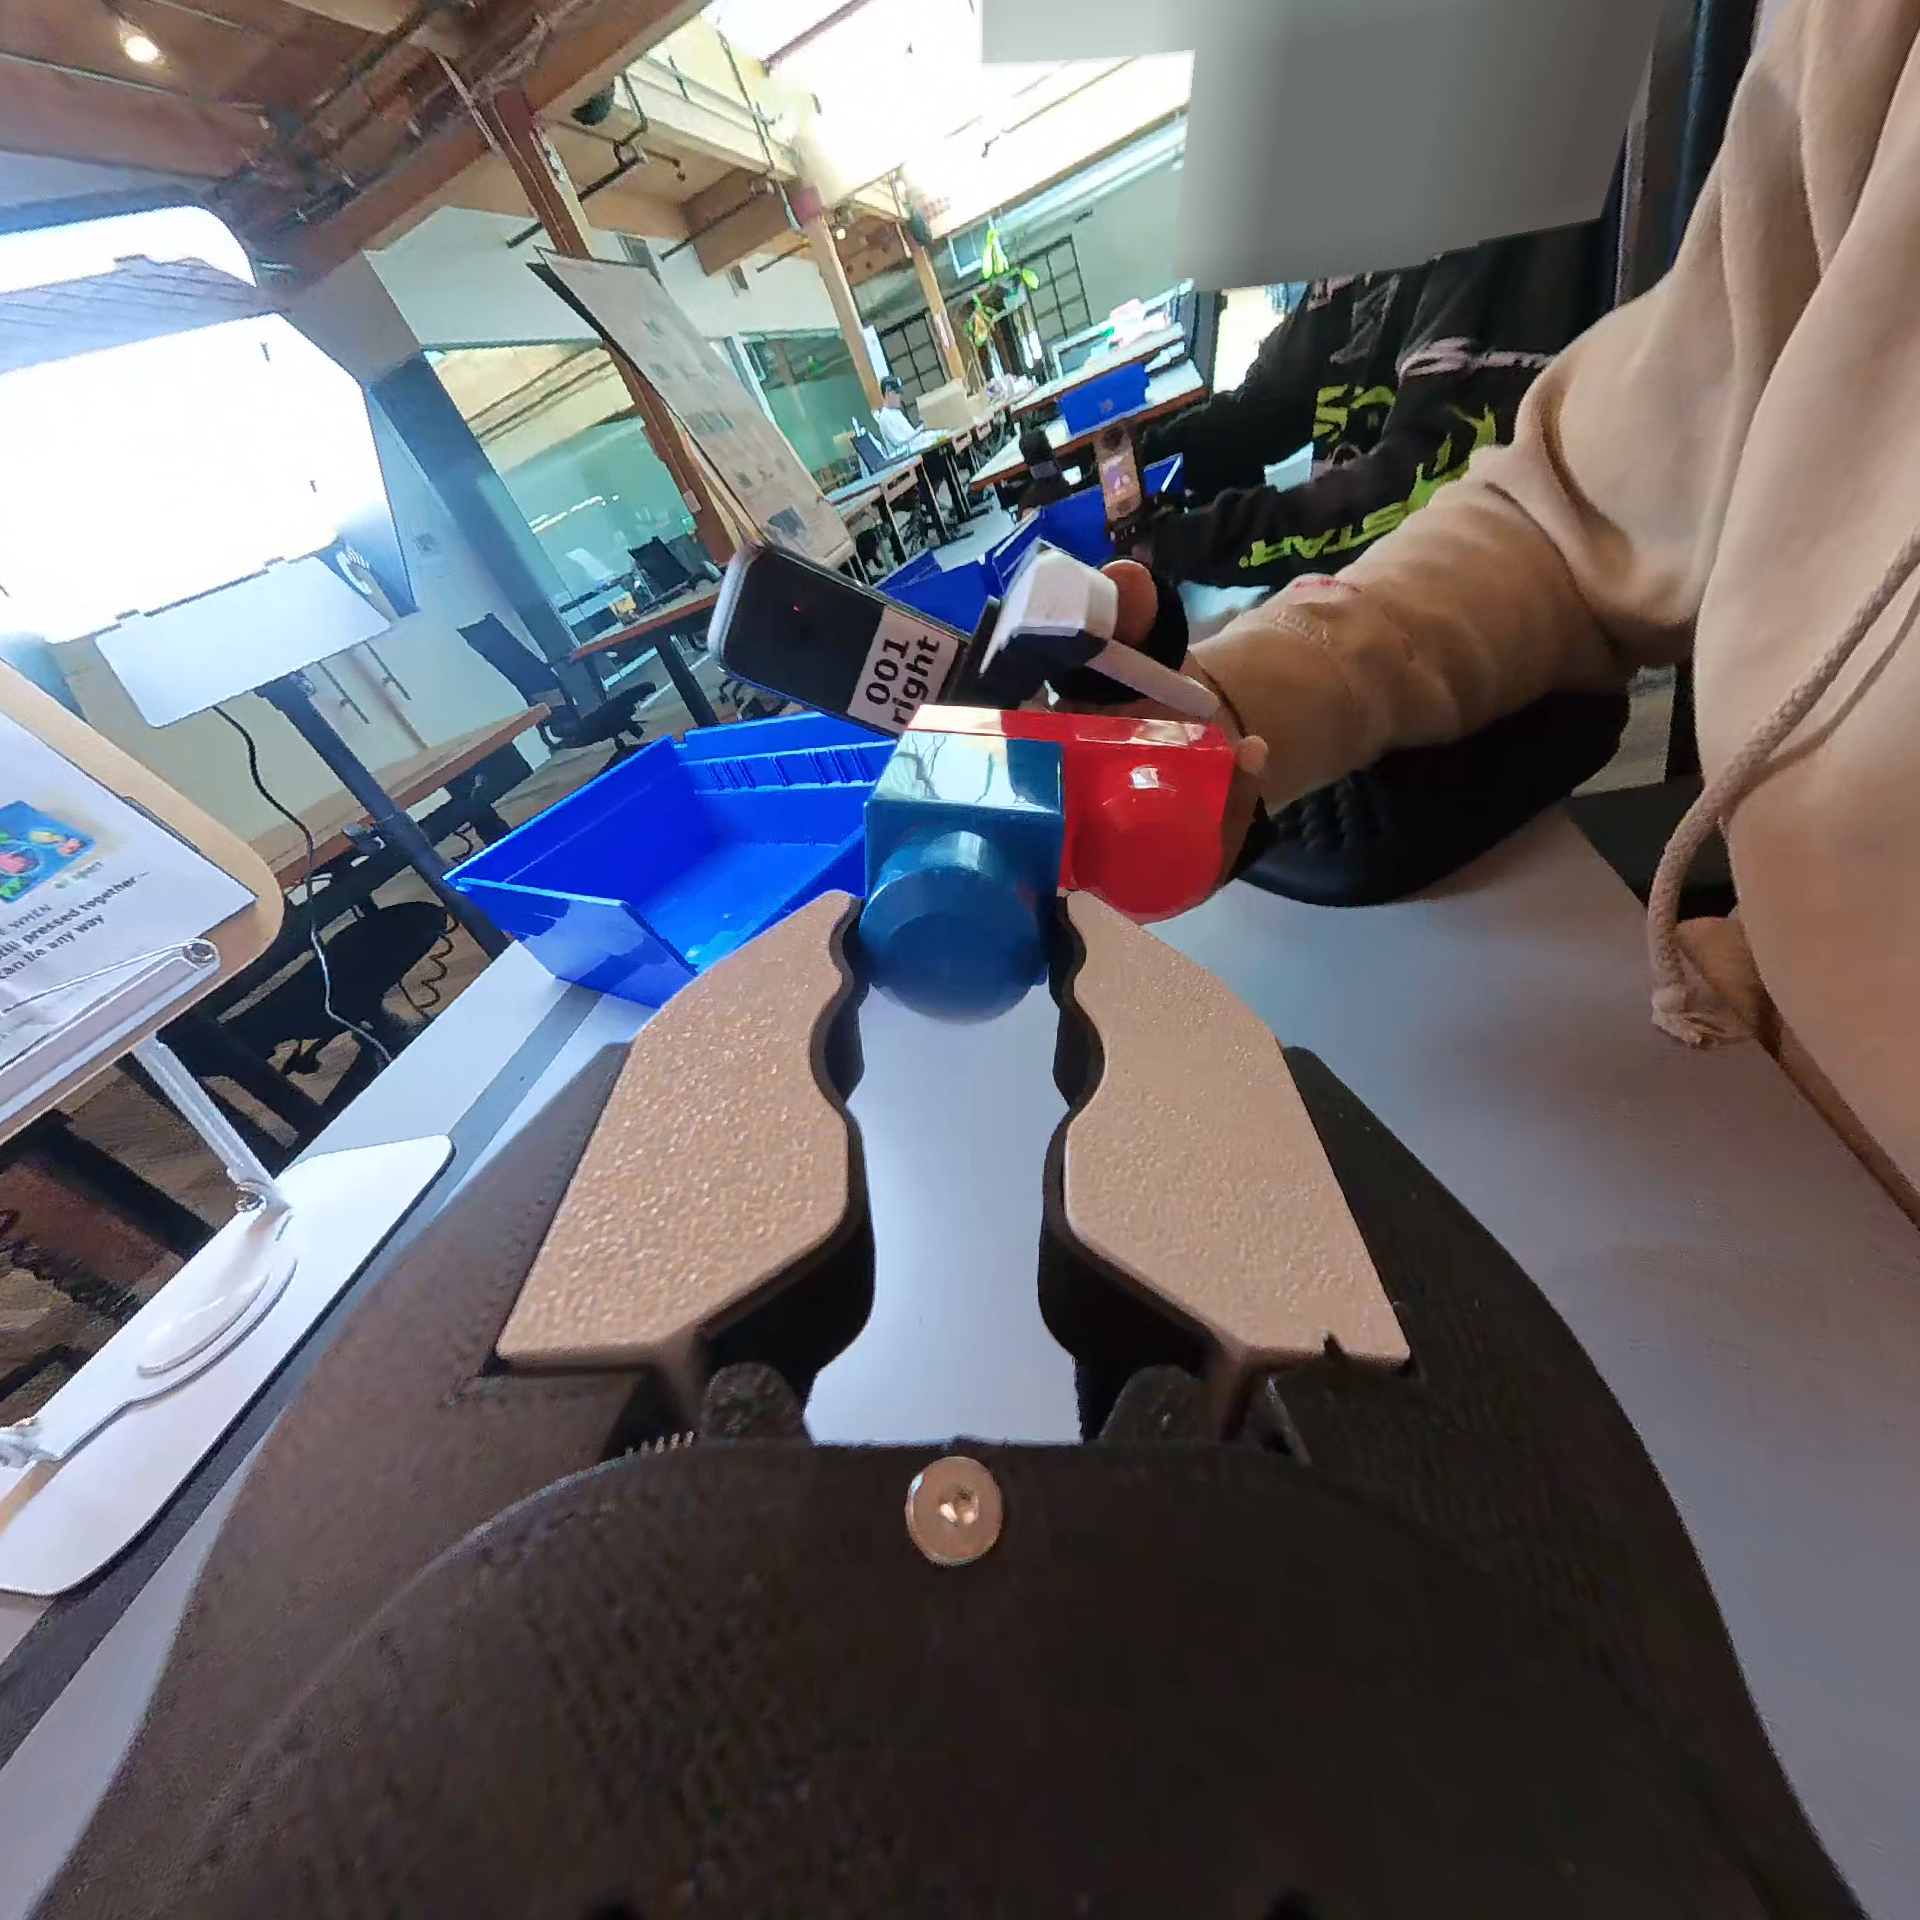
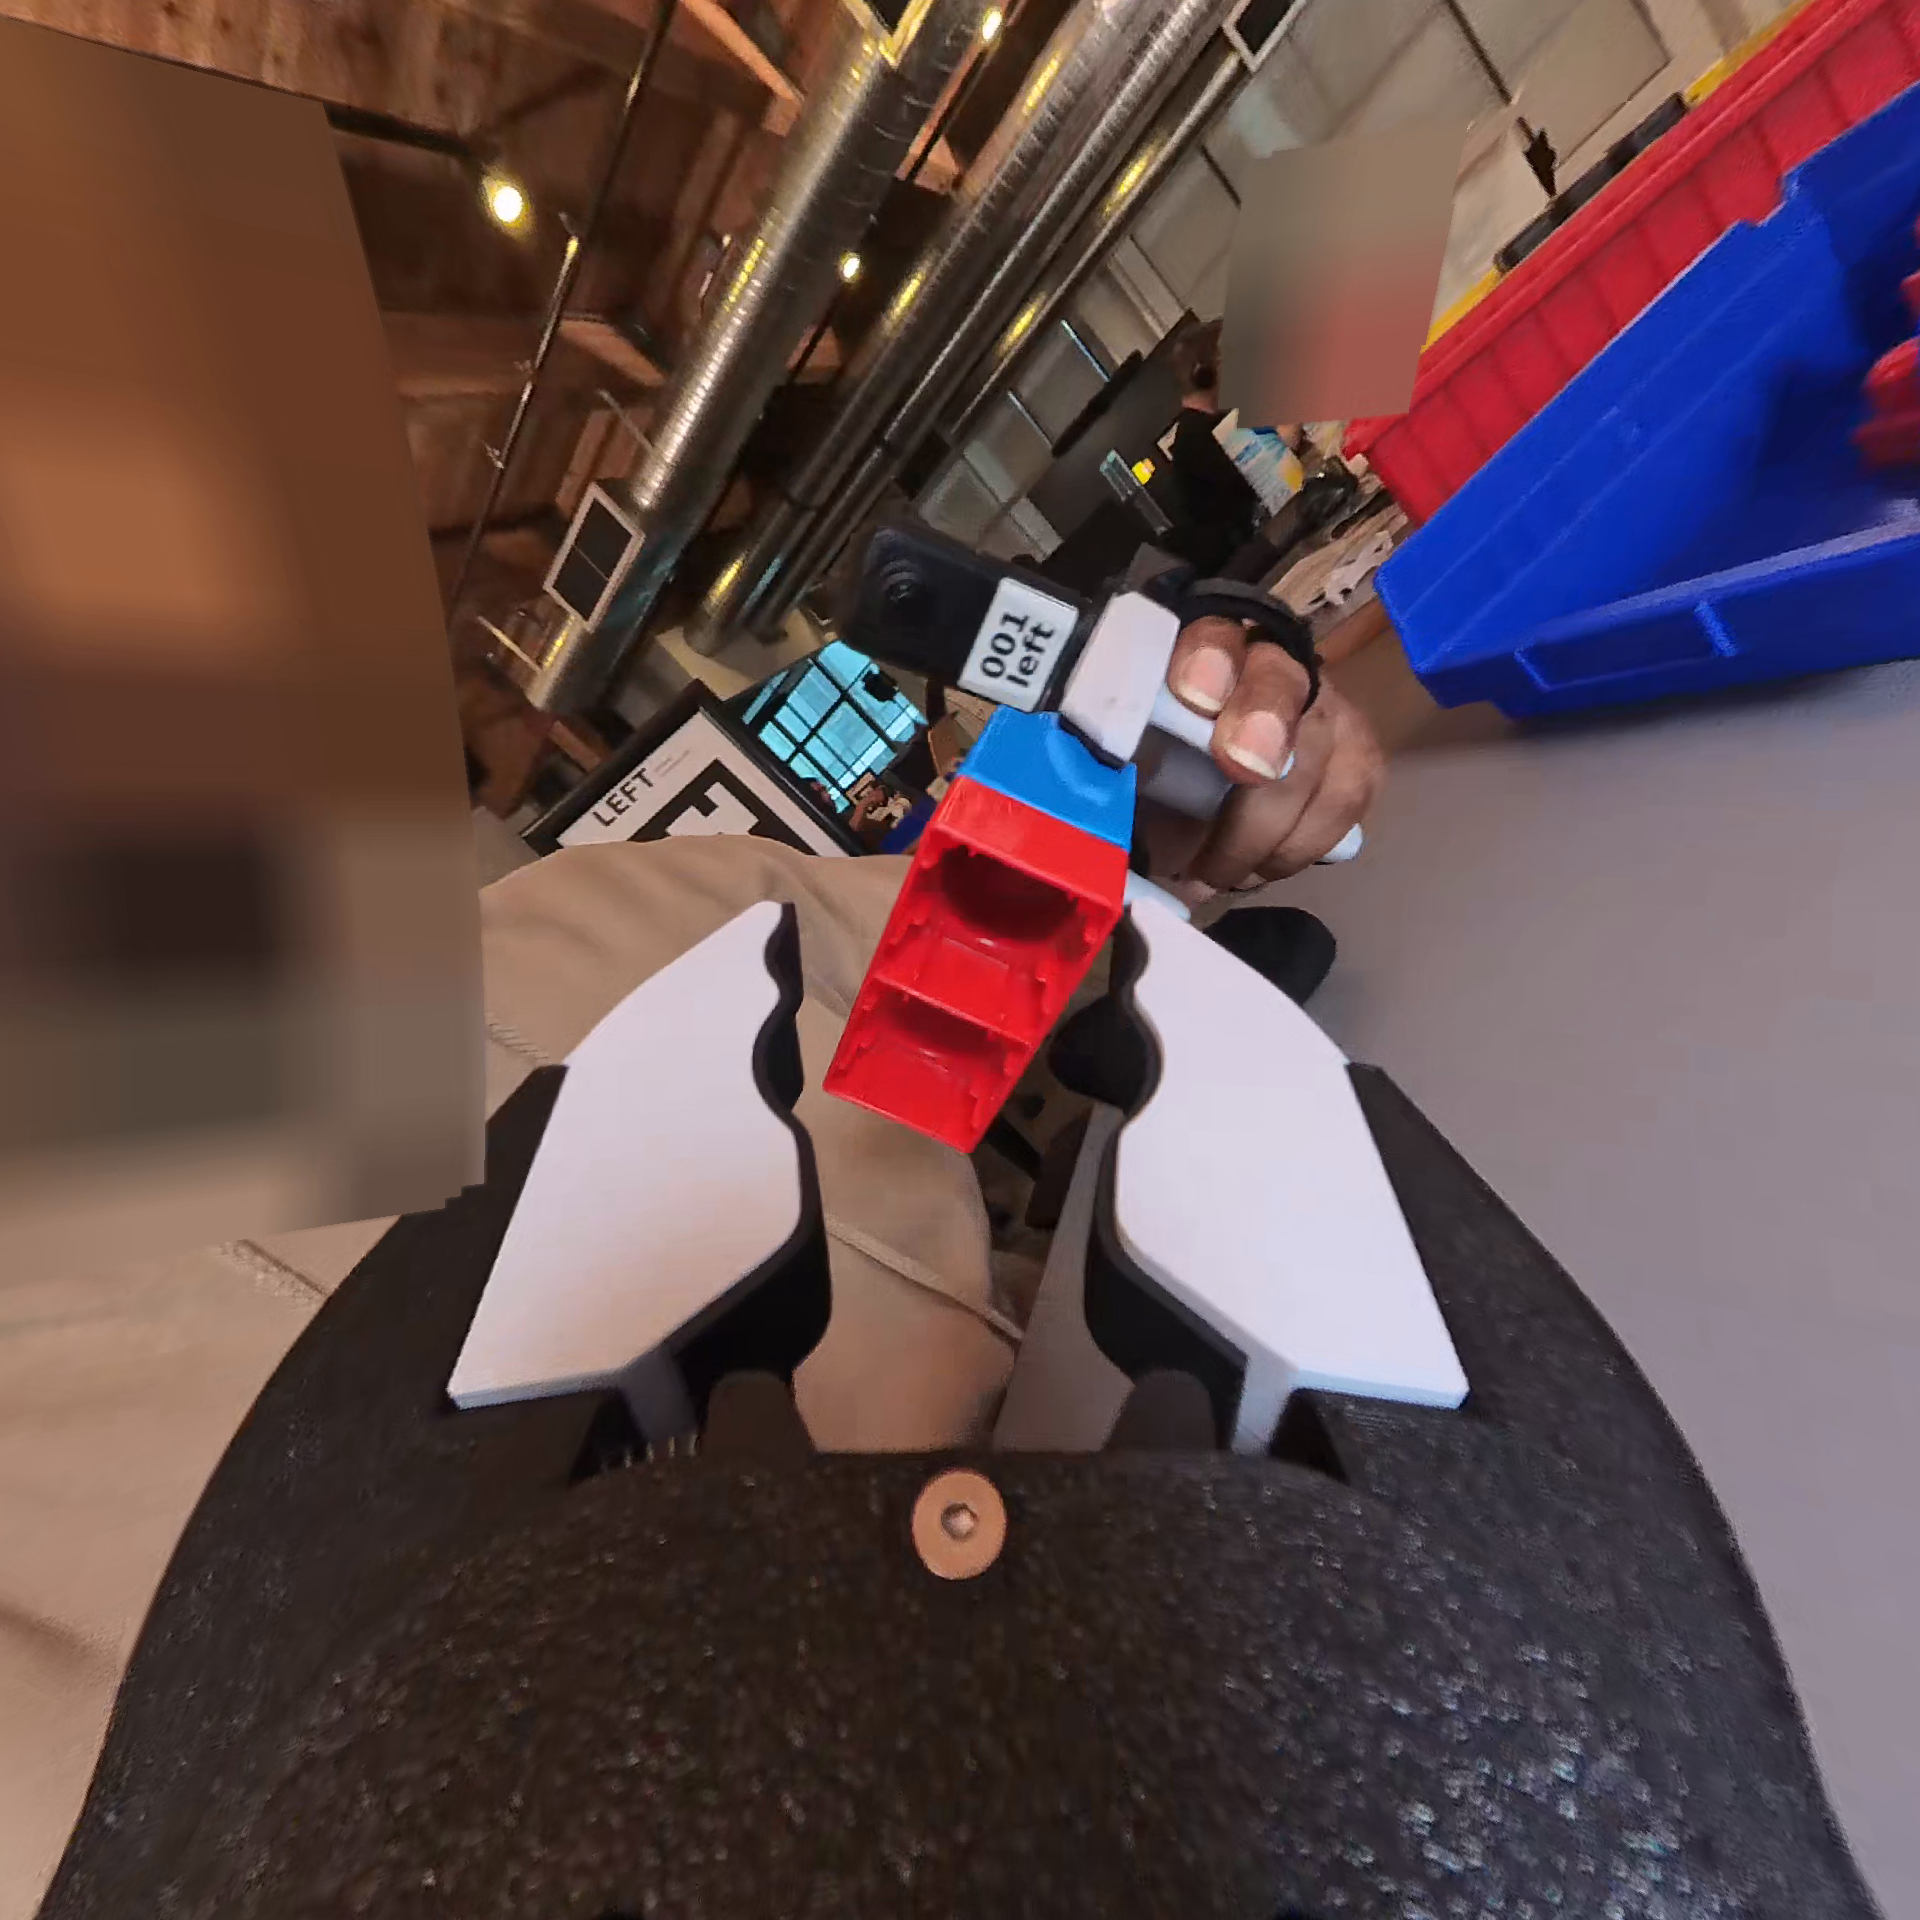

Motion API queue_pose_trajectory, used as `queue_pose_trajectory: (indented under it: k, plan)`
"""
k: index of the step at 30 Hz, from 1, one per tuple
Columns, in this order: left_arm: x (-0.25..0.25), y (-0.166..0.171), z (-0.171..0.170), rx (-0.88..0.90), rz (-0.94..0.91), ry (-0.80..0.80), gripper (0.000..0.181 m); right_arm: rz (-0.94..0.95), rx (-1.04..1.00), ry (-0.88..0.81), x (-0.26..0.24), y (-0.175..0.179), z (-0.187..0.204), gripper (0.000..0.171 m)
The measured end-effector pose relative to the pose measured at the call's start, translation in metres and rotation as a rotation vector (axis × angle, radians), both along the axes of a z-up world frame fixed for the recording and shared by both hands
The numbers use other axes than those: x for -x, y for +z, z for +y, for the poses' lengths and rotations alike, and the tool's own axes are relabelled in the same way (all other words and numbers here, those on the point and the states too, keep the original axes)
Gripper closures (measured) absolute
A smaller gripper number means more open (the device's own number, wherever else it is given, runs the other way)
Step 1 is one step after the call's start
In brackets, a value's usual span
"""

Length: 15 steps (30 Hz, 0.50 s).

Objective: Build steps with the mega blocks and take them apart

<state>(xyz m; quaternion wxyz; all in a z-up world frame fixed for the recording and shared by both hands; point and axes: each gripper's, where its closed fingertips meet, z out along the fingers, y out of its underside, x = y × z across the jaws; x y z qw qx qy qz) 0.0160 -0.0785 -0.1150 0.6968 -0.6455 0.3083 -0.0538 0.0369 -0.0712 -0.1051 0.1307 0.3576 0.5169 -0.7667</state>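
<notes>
A blue mega block (image 1: 966, 790) and a red mega block (image 1: 1143, 810) are joined and held up above the grey table (image 1: 1455, 1091). My left gripper (image 1: 956, 914) is shut on the blue block's round stud. In the right wrist view the red block (image 2: 977, 997) shows its hollow underside, with the blue block (image 2: 1049, 779) at its far end. My right gripper (image 2: 961, 914) is open around the red block: the block touches the right finger, with a gap at the left finger. Each view shows the other gripper behind the blocks, the right one (image 1: 1091, 644) and the left one (image 2: 1122, 717).
A blue bin (image 1: 644, 883) sits on the table behind the blocks; in the right wrist view it (image 2: 1662, 540) is at the right, with a red bin (image 2: 1621, 260) beyond. A paper sheet on a stand (image 1: 94, 914) is at the left. A person's beige sleeve (image 1: 1455, 582) is close at the right. Left and right tips are no more than a few centimetres apart.
</notes>
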Motion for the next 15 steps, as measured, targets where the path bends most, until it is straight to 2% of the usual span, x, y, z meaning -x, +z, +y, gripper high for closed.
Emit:
queue_pose_trajectory:
  k: [1,3,5,8,10,11,13,15]
  plan:
    - [0.0,-0.003,0.001,0.009,0.015,0.005,0.148,-0.018,-0.014,-0.01,0.003,-0.004,0.002,0.114]
    - [0.001,-0.01,0.002,0.028,0.056,0.024,0.148,-0.04,-0.09,-0.056,0.009,-0.017,0.007,0.128]
    - [0.003,-0.018,0.003,0.053,0.077,0.033,0.148,-0.053,-0.159,-0.064,0.01,-0.026,0.008,0.129]
    - [0.015,-0.01,0.001,0.075,-0.004,0.046,0.148,0.024,-0.303,-0.125,0.011,-0.028,0.022,0.134]
    - [0.042,0.008,-0.003,0.058,-0.128,0.104,0.148,0.047,-0.332,-0.232,0.013,-0.015,0.059,0.134]
    - [0.054,0.01,-0.004,0.065,-0.166,0.136,0.148,0.047,-0.411,-0.338,0.017,-0.014,0.087,0.134]
    - [0.069,0.002,-0.001,0.104,-0.186,0.195,0.148,0.051,-0.65,-0.636,0.028,-0.013,0.158,0.134]
    - [0.068,-0.019,0.007,0.182,-0.171,0.206,0.148,-0.057,-0.801,-0.9,0.034,-0.014,0.231,0.133]
